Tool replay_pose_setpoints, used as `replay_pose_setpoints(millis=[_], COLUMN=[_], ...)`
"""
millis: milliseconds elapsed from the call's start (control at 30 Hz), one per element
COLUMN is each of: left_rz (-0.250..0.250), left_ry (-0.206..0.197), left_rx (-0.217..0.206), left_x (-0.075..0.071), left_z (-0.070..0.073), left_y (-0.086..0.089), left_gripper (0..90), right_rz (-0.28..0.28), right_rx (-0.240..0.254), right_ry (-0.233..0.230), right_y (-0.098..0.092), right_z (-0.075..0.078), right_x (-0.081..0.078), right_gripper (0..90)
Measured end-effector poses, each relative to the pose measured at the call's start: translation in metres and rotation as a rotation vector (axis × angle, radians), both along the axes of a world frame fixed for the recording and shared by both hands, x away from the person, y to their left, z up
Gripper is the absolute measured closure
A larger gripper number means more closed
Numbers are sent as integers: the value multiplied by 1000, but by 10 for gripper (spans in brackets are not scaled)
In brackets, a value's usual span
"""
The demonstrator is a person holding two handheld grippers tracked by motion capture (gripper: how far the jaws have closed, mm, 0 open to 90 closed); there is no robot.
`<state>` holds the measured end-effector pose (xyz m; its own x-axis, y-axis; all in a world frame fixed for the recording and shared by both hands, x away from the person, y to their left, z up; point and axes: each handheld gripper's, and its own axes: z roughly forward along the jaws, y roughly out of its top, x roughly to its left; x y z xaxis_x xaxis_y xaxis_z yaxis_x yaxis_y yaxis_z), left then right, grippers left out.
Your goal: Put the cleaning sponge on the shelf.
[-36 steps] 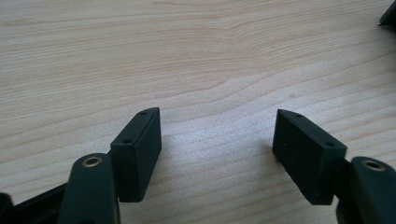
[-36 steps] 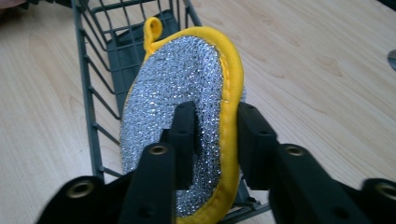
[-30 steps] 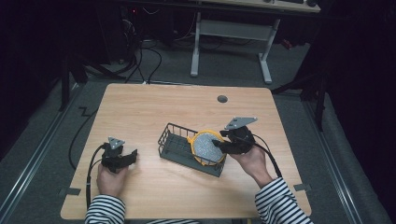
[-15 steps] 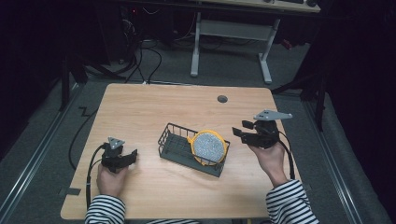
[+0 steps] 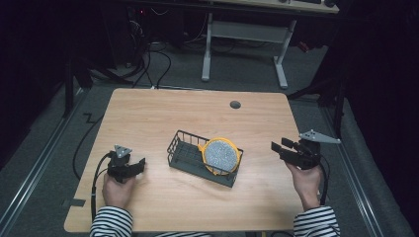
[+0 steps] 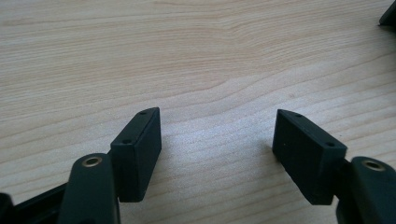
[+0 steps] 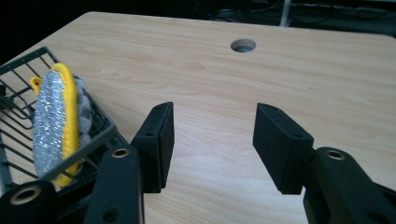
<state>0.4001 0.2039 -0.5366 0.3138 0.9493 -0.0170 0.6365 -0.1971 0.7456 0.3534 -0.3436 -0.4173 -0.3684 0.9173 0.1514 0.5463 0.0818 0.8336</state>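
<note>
A round yellow scrubber with a silver glitter face (image 5: pixel 221 155) leans upright at the right end of a black wire basket (image 5: pixel 184 148) in the middle of the wooden table (image 5: pixel 163 111). In the right gripper view the scrubber (image 7: pixel 56 119) rests against the basket's wires (image 7: pixel 16 100). My right gripper (image 5: pixel 281 147) is held to the right of the basket, apart from it, jaws open and empty (image 7: pixel 212 140). My left gripper (image 5: pixel 140 165) rests low over the table at the front left, open with bare wood between its jaws (image 6: pixel 217 140).
A round cable hole (image 5: pixel 235 104) sits near the table's far edge, also in the right gripper view (image 7: pixel 243 45). A cable (image 5: pixel 96 170) trails from the left gripper. Desk legs (image 5: pixel 207 47) and cables lie on the dark floor behind the table.
My right gripper has drawn away from the scrubber in the basket toward the table's right edge, jaws open. The scrubber stays leaning in the basket. The left gripper has not moved.
</note>
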Motion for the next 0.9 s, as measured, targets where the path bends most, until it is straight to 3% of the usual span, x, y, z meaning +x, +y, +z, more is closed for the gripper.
replay_pose_setpoints(millis=[200, 500, 900], left_rz=[-1, -2, -2], left_ry=[1, 1, 1], left_rx=[2, 1, 1], left_x=[0, 0, 0], left_z=[0, 0, 0], left_y=[0, 0, 0], left_gripper=[333, 333, 333], right_rz=[-36, -57, -91], right_rx=[37, 50, 80], right_ry=[6, 50, 104], right_y=[-12, -20, -21], right_z=[-13, -37, -77], right_x=[-7, -13, -9], right_gripper=[486, 485, 482])
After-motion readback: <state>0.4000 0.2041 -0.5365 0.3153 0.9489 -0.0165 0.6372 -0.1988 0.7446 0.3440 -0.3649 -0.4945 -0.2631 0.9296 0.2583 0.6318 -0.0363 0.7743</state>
